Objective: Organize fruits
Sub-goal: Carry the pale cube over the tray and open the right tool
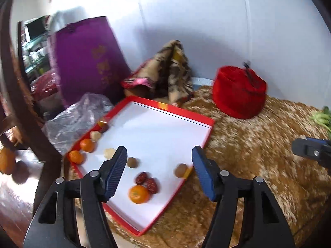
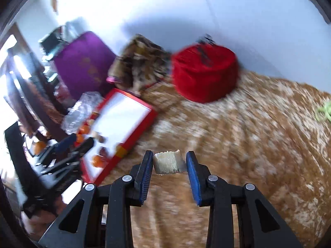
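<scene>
Delivery step: right gripper [image 2: 168,163] clamped on pale fibrous chunk [image 2: 168,162], above blanket [image 2: 248,144]; left gripper [image 1: 159,171] fingers apart, empty, over tray [image 1: 157,128]. Next: carry chunk left into tray, beside matching pieces.

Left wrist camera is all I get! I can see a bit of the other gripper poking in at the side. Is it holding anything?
Observer: Yes. The right gripper is shut on a small chunk.
Operator: What does it look like?
Observer: Pale and stringy, with flat cut sides. I can't tell which fruit it is.
Operator: Is it over the tray yet?
Observer: No. It hangs above the brown fuzzy blanket, and the red tray is off to one side of it.
</scene>
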`<control>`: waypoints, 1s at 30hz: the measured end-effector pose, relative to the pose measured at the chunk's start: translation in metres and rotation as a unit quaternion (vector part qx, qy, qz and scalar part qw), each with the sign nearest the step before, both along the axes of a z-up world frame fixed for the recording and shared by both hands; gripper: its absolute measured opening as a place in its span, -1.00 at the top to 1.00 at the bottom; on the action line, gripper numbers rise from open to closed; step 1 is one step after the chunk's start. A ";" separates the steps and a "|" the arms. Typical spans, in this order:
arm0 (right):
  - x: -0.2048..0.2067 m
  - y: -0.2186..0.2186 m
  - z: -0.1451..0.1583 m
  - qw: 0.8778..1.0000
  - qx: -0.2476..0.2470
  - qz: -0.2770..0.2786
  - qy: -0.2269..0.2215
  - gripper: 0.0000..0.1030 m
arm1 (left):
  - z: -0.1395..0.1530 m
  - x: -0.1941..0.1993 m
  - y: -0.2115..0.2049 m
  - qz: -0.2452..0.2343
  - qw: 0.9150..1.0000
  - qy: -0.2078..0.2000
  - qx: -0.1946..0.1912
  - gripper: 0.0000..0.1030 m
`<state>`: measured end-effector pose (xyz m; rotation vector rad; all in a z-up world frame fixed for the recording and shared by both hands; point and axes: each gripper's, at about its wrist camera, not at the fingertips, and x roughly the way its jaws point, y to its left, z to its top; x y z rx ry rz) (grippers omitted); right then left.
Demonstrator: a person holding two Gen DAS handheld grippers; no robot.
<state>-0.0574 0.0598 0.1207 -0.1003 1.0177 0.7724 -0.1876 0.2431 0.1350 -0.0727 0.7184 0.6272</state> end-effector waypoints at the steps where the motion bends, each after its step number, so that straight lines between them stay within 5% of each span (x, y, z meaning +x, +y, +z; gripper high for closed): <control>1: -0.004 0.010 0.005 1.000 0.003 0.009 -0.009 0.35 | 0.001 -0.002 0.004 0.007 1.000 -0.003 0.000 -0.26; 9: -0.026 0.073 0.022 0.997 0.013 0.059 -0.052 0.35 | 0.005 -0.014 0.046 0.074 0.997 -0.021 0.011 -0.26; 22: -0.051 0.189 -0.058 0.993 -0.039 0.104 -0.037 0.35 | 0.018 -0.032 0.093 0.149 0.985 -0.068 0.056 -0.28; 30: -0.054 0.193 -0.076 0.992 -0.075 0.082 -0.063 0.29 | 0.033 -0.044 0.081 0.155 0.977 -0.113 0.090 -0.63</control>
